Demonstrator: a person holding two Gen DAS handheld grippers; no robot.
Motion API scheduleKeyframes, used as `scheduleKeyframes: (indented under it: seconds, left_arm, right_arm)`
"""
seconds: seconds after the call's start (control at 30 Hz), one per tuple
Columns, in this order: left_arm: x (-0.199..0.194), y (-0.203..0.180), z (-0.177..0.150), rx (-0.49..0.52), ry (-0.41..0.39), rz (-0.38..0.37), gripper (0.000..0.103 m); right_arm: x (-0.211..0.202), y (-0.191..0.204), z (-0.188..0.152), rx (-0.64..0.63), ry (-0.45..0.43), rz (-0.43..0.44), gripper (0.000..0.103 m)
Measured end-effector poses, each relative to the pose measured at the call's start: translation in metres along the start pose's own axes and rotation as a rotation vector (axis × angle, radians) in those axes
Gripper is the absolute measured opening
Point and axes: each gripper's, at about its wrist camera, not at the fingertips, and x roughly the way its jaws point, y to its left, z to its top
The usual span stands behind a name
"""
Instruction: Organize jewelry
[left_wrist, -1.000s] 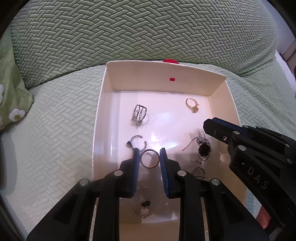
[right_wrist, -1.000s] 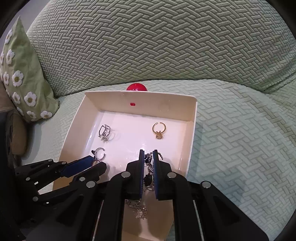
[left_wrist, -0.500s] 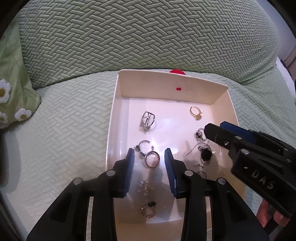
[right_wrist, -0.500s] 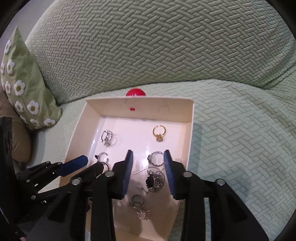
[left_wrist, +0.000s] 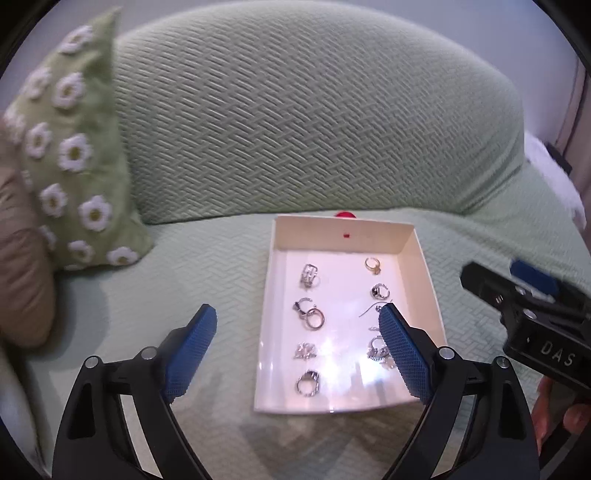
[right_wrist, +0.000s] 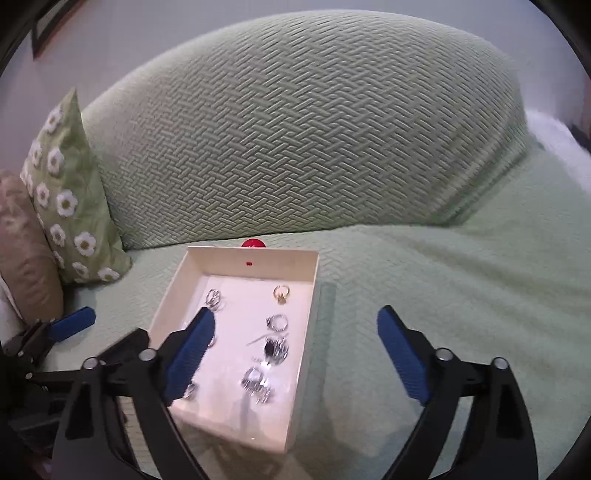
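Above the shallow white rectangular tray (left_wrist: 427, 273) on the green woven sofa, both tools have pulled back and spread wide, empty. Inside the tray, silver and gold rings (left_wrist: 313, 319) now lie in two rows, so the sorting looks finished. Left tool (left_wrist: 297, 345) and right tool (right_wrist: 293, 345) touch nothing.

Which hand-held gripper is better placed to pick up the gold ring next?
Probably the right hand-held gripper: the gold ring lies on the tray's right side, nearer it. Both are open and empty.

Soft even light, motion blur, fisheye-warped edges.
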Motion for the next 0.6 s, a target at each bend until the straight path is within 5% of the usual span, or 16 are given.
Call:
scheduleKeyframes:
  seconds: [0.27, 0.6]
  left_arm:
    - [-0.013, 0.002, -0.041, -0.07, 0.044, 0.01, 0.085]
    - [0.005, -0.005, -0.052, -0.009, 0.074, 0.035, 0.085]
  right_arm:
    - [0.006, -0.005, -0.053, 0.01, 0.11, -0.06, 0.09]
    - [0.017, -0.01, -0.056, 0.004, 0.165, -0.087, 0.09]
